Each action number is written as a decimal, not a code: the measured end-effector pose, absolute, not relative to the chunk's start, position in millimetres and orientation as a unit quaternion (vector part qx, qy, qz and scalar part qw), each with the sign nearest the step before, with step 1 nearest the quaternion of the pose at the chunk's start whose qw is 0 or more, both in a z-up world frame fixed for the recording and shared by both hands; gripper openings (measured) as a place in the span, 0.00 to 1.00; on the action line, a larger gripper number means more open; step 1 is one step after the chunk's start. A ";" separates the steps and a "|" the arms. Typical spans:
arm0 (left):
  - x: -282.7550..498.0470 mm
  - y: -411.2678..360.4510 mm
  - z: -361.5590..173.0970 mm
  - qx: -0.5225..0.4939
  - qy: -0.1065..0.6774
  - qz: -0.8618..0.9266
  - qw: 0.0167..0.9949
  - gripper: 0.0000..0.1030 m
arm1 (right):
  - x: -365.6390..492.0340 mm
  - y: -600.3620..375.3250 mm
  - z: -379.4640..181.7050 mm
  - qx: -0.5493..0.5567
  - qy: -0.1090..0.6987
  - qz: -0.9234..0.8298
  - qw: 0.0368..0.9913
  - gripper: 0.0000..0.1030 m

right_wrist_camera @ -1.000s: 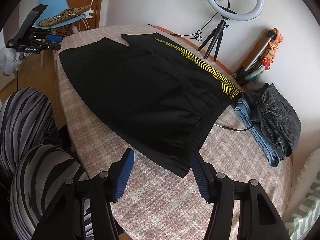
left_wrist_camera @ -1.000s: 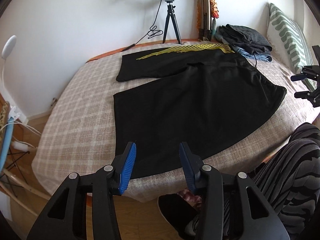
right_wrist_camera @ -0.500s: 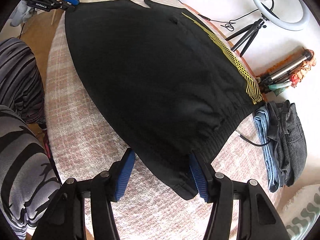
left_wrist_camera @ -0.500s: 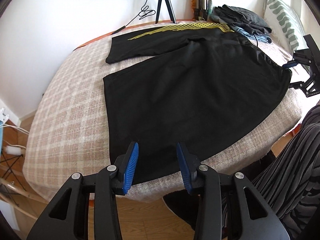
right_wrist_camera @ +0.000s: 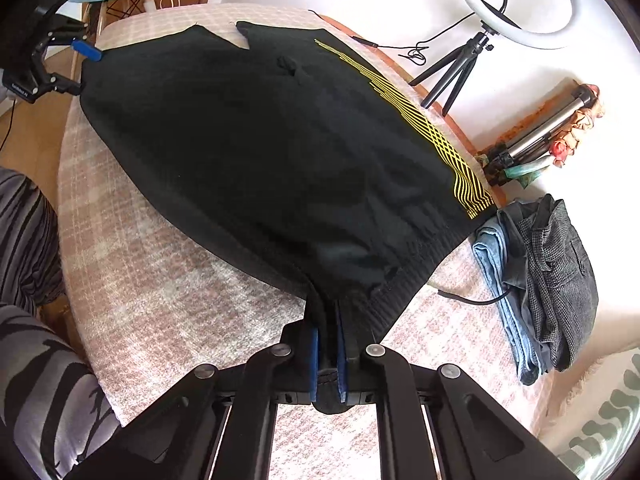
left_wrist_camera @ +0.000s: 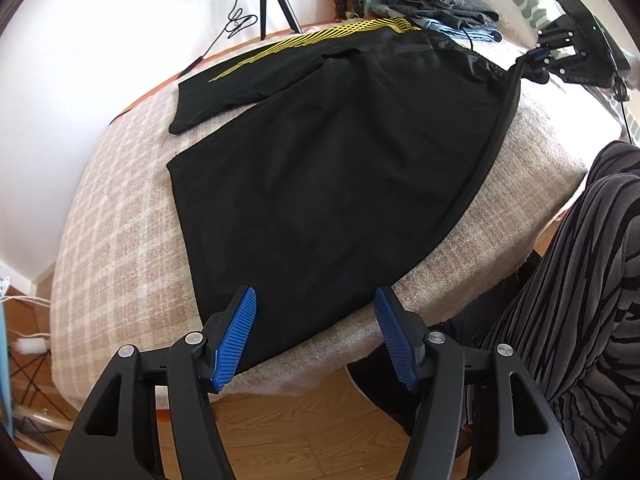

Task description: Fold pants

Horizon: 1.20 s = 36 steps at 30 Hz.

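Lying spread across the bed (left_wrist_camera: 120,216), the black shorts (left_wrist_camera: 340,184) cover most of its checked beige blanket, with a band of yellow wavy lines (right_wrist_camera: 432,136) running along the far leg toward the waistband (right_wrist_camera: 412,264). The right gripper (right_wrist_camera: 327,354) has its blue pads pressed together on the near corner of that waistband, the cloth bunched between them and pulled up slightly off the blanket. At the opposite end, the left gripper (left_wrist_camera: 316,336) sits with its jaws wide apart on either side of the near leg's hem corner; whether its pads touch the fabric is hard to judge from this angle. A black drawstring end (right_wrist_camera: 472,300) trails out from the waistband onto the blanket. Just beside that end of the shorts lies a pile of folded clothes (right_wrist_camera: 548,280), grey checked fabric over blue denim. Against the white wall behind stand a ring light on a small tripod (right_wrist_camera: 516,0) and a folded tripod (right_wrist_camera: 540,132) wrapped with an orange scarf. The person's striped trousers (left_wrist_camera: 580,280) show at the bed's near edge, above a wooden floor (left_wrist_camera: 280,432).
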State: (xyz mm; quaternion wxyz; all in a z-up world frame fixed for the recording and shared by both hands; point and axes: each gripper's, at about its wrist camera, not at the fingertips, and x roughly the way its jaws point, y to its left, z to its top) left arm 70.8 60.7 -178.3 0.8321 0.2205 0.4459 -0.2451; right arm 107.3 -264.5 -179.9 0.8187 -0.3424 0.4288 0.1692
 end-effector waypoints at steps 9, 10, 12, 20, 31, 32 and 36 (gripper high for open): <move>84.8 68.2 -180.1 0.214 0.442 -0.224 0.842 0.54 | 122.3 -269.1 -158.5 -0.318 0.415 0.148 0.840 0.02; 87.1 69.9 -180.0 0.207 0.441 -0.225 0.844 0.38 | 121.1 -268.8 -158.5 -0.318 0.414 0.147 0.840 0.02; 91.8 69.9 -181.2 0.208 0.438 -0.217 0.847 0.09 | 117.8 -268.9 -159.6 -0.316 0.414 0.147 0.841 0.02; 101.5 73.4 -160.6 0.181 0.383 -0.198 0.884 0.02 | 107.5 -269.8 -158.1 -0.308 0.400 0.131 0.853 0.02; 142.0 82.4 -85.5 0.148 0.291 -0.184 0.927 0.02 | 114.0 -270.4 -101.2 -0.292 0.338 0.111 0.888 0.00; 149.1 81.9 -78.4 0.146 0.284 -0.183 0.930 0.01 | 117.6 -270.6 -94.8 -0.293 0.333 0.109 0.890 0.00; 182.7 73.6 -55.8 0.153 0.263 -0.178 0.936 0.01 | 142.6 -273.2 -73.7 -0.288 0.316 0.098 0.898 0.00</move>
